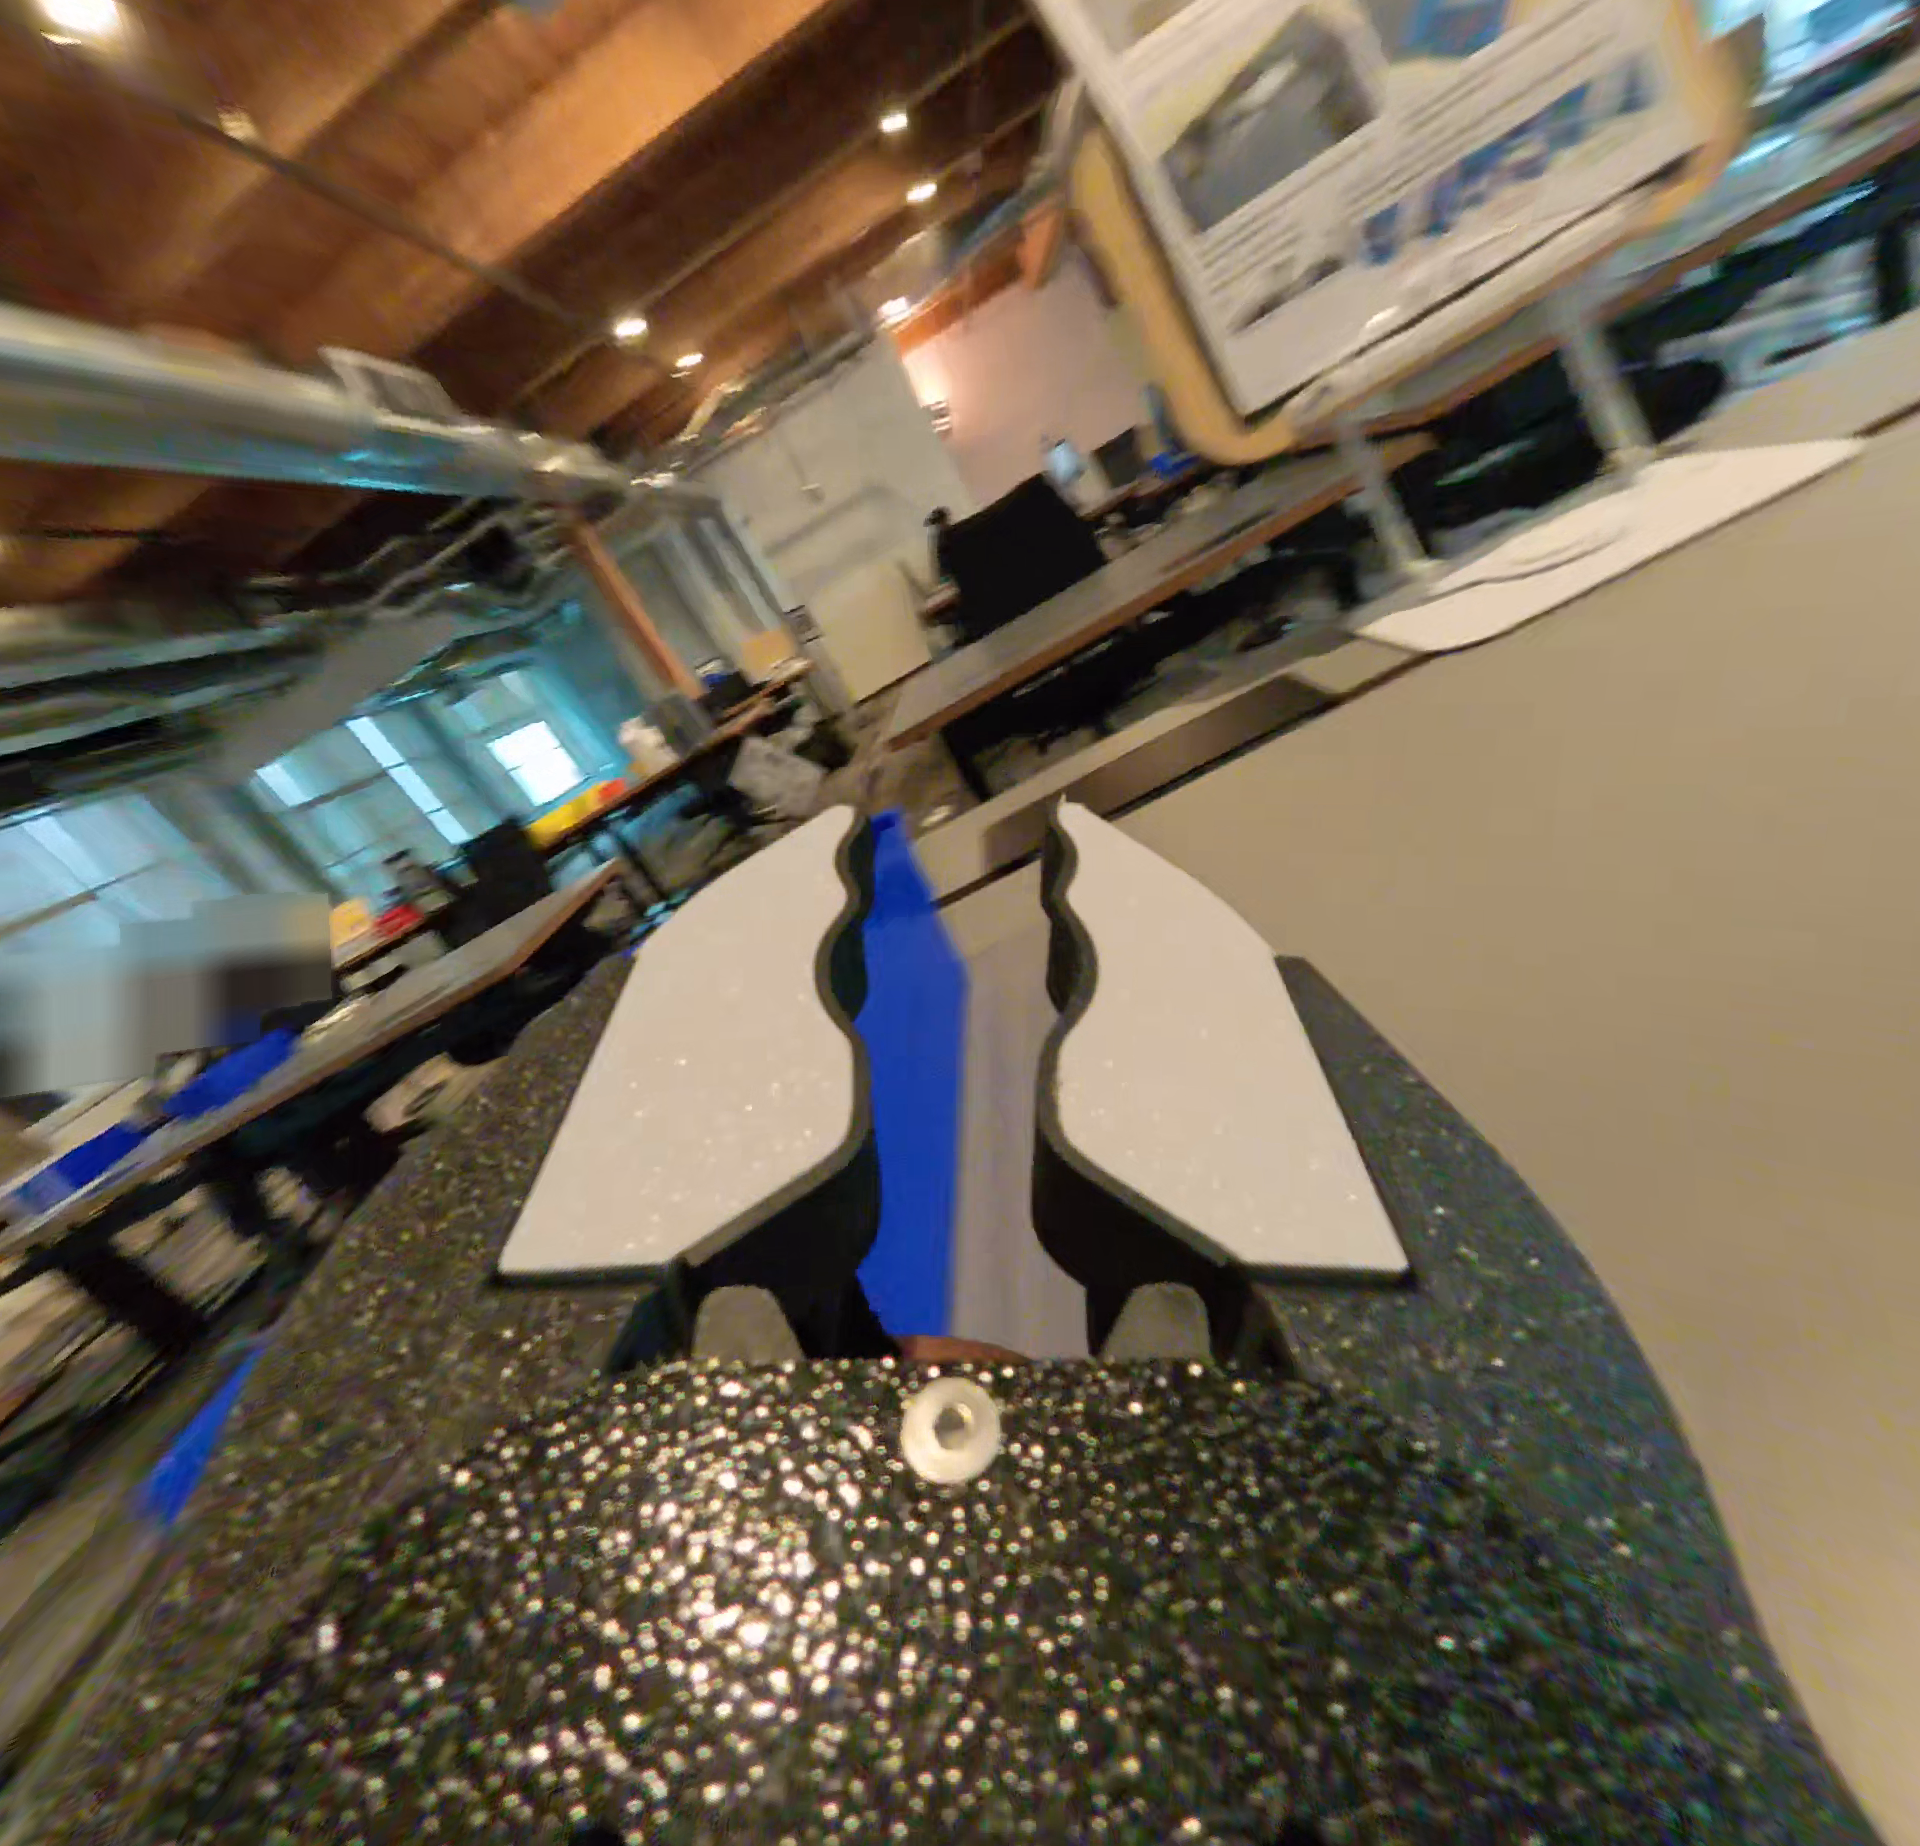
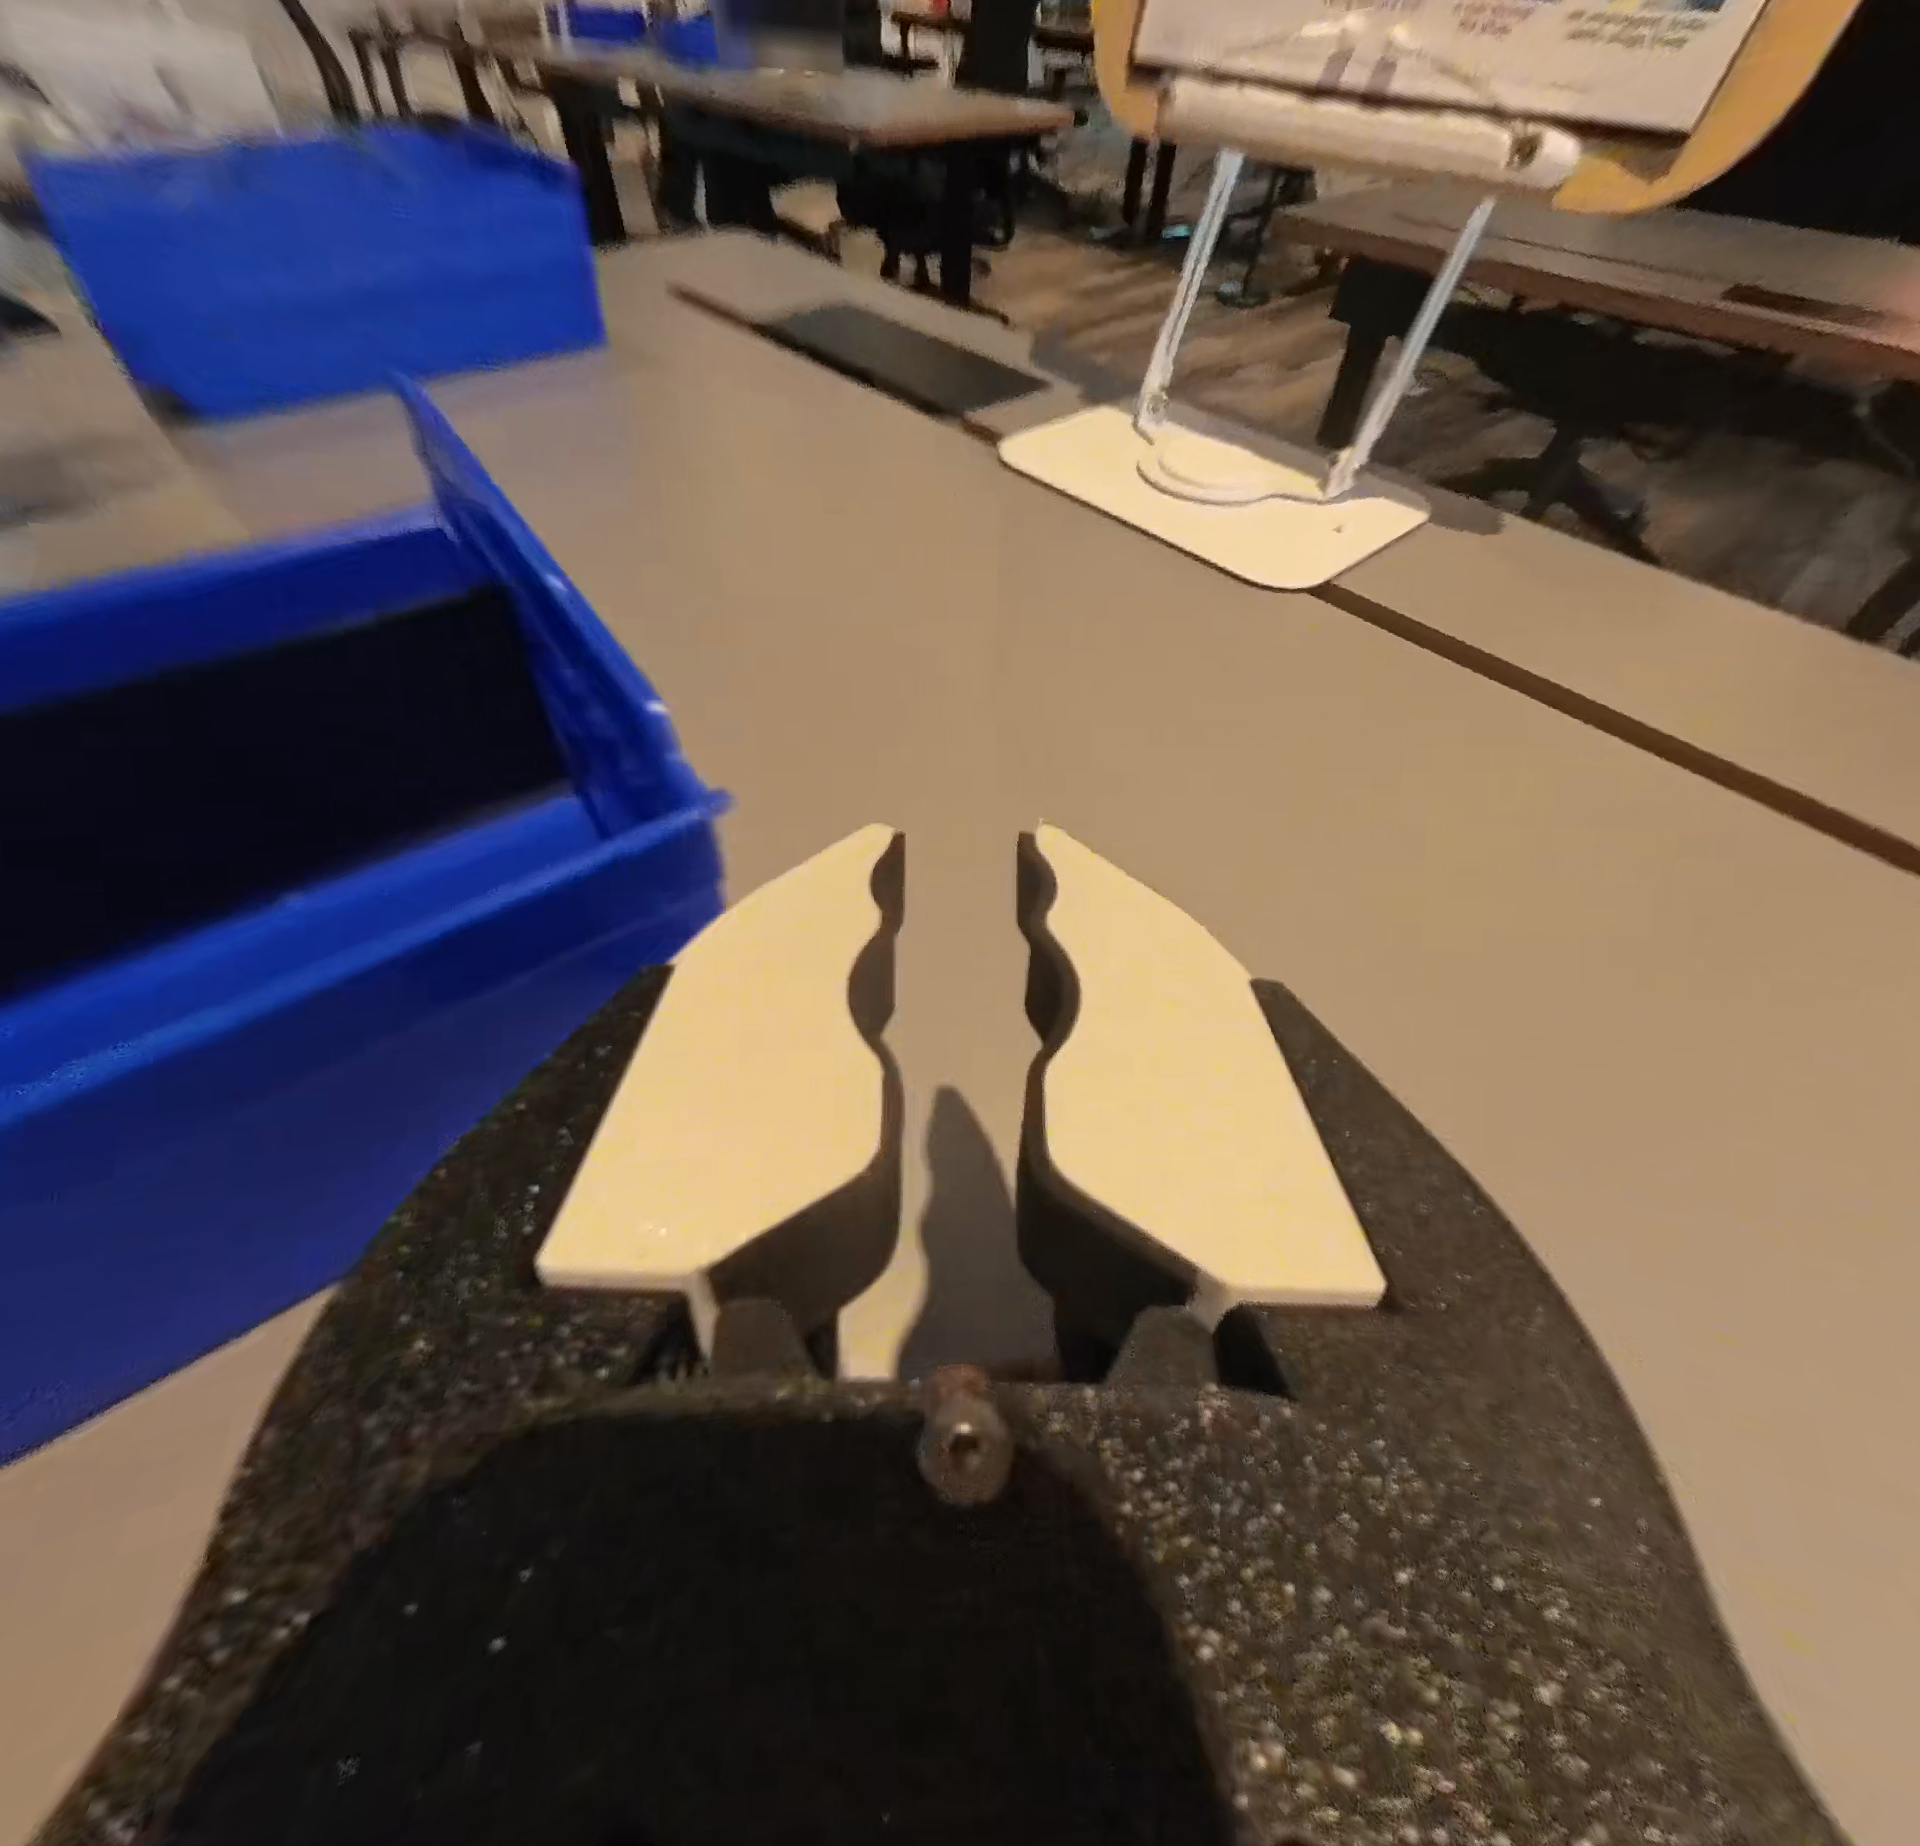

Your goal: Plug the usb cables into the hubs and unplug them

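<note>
While neither a usb cable nor a hub appears in either view, the step in hand is judged to be the first reach for them, most likely into the deep blue plastic bin (image 2: 343,975) standing on the smooth grey surface (image 2: 1299,965) toward its left edge. The right gripper (image 2: 958,840), with flat cream scalloped fingers (image 2: 748,1069) on a speckled black body, hovers low over the surface just beside the bin's right wall; its fingers stand a little apart and hold nothing. The left gripper (image 1: 951,820), of the same make with pale grey fingers (image 1: 717,1048), is tilted steeply upward, likewise parted by a narrow gap and empty.

To do the step well, level the left gripper toward the surface first, then bring the right one over the bin rim from above, widening the fingers before descending so that a plug can be taken across its flat sides.

Only the right wrist view shows the bin's dark interior, a second blue bin (image 2: 312,258) behind it, and the white stand (image 2: 1226,497) at the far edge. Only the left wrist view shows the wooden ceiling (image 1: 416,186) and distant desks; of the bin it catches merely a blue strip between the fingers. Bin contents cannot be told.
</note>
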